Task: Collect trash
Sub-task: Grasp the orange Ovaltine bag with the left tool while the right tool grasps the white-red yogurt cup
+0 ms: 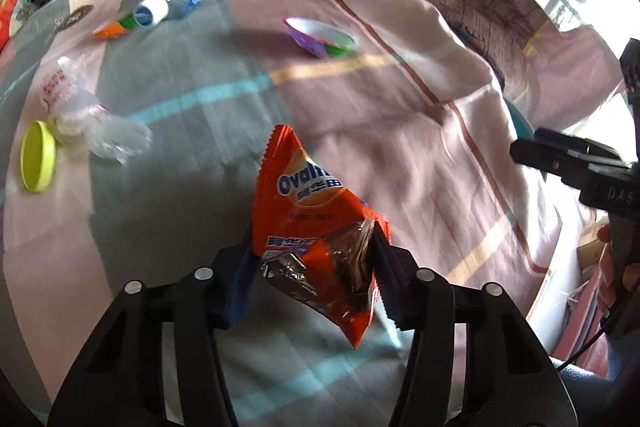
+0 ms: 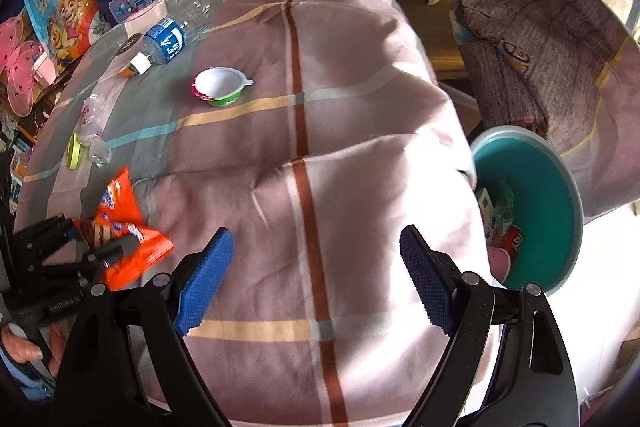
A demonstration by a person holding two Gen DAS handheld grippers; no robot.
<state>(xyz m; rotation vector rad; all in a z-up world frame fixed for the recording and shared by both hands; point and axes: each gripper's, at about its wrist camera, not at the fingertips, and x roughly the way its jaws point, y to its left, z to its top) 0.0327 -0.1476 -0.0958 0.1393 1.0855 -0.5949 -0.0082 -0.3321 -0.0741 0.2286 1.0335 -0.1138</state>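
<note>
My left gripper point(image 1: 312, 259) hangs above the checked bedcover point(image 1: 380, 107), jaws clamped on an orange snack packet point(image 1: 316, 227). My right gripper point(image 2: 316, 275) hovers with jaws wide, empty; the teal bin point(image 2: 548, 203) sits at three o'clock.

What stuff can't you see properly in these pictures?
- Teal trash bin: right wrist view, the checked cloth hides its near side; the contents are too small to name.
- Orange Ovaltine packet: left wrist view, the left hand-held gripper covers its lower sides.
- Right hand-held gripper: left wrist view, cut off by the edge.
</note>
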